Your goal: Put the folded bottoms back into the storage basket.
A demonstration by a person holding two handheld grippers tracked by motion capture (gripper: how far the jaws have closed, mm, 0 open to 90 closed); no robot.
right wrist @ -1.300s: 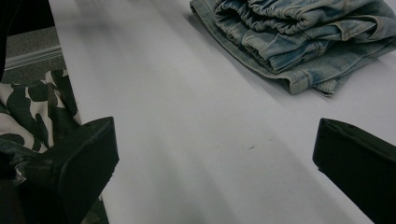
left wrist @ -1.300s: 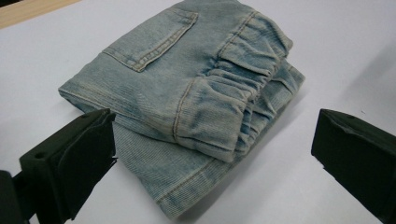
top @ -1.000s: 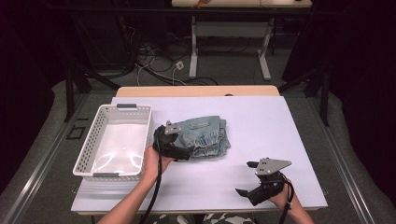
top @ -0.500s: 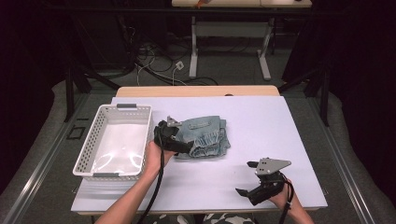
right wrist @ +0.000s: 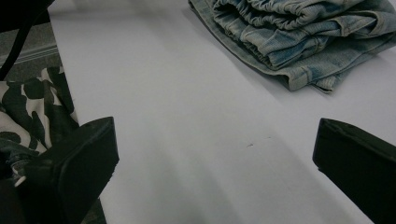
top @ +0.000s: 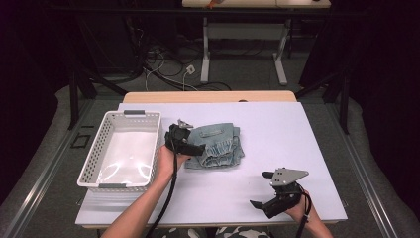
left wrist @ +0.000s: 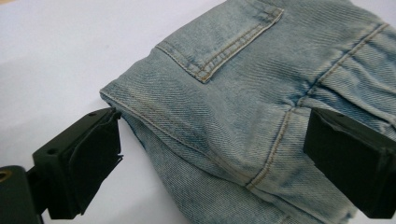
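Note:
A folded pale-blue denim garment [top: 220,146] lies at the middle of the white table top [top: 297,129]. My left gripper [top: 194,140] is at its left edge, open, with one jaw on each side of the folded corner. In the left gripper view the denim [left wrist: 243,93] with its pocket seam runs between the spread jaws of that gripper [left wrist: 215,163]. My right gripper [top: 260,189] is held low near the table's front right, open and with nothing in it. In the right gripper view that gripper [right wrist: 215,163] spans bare table, and the denim [right wrist: 289,32] lies farther off.
An empty white perforated basket [top: 94,153] stands at the table's left, just beside my left hand. The table's front edge is close below my right gripper. Camouflage-patterned cloth [right wrist: 28,116] on the person shows past that edge. Desk legs and cables lie on the floor behind.
My left gripper has crept a little farther from the person and onto the denim's left edge. The right gripper has stayed where it was.

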